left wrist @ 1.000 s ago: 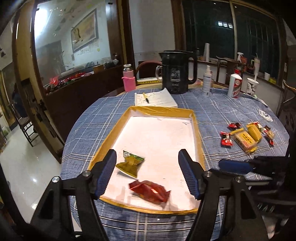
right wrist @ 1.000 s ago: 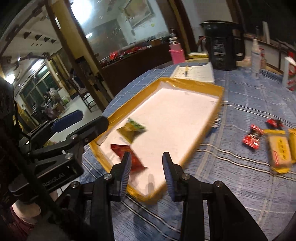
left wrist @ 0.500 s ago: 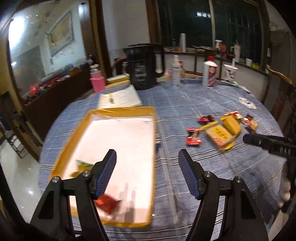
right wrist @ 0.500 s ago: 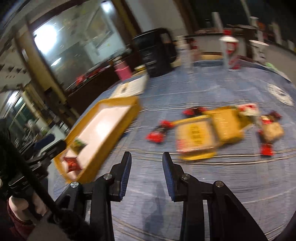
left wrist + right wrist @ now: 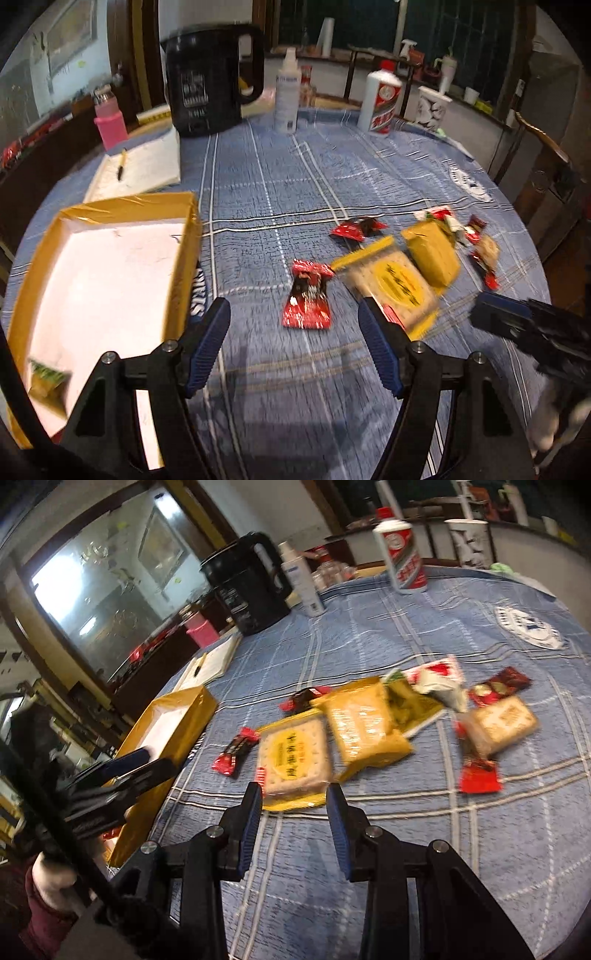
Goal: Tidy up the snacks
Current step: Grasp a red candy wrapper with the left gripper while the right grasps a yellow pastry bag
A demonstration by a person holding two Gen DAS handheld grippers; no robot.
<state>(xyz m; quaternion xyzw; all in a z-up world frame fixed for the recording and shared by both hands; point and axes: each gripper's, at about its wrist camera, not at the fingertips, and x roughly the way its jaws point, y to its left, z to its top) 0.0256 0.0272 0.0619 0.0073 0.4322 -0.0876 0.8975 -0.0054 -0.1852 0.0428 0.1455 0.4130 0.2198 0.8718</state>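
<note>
Yellow cracker packet (image 5: 293, 760) lay on the counter (image 5: 406, 849), right hand-held gripper (image 5: 294, 812) open just before it, left hand-held gripper (image 5: 295, 350) open beside it, both empty.

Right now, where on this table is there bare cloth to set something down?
Bare cloth lies between the yellow tray and the red packet, and between the kettle with its bottles and the snack pile. Most of the tray floor is free. It is crowded around the yellow cracker packs.
</note>
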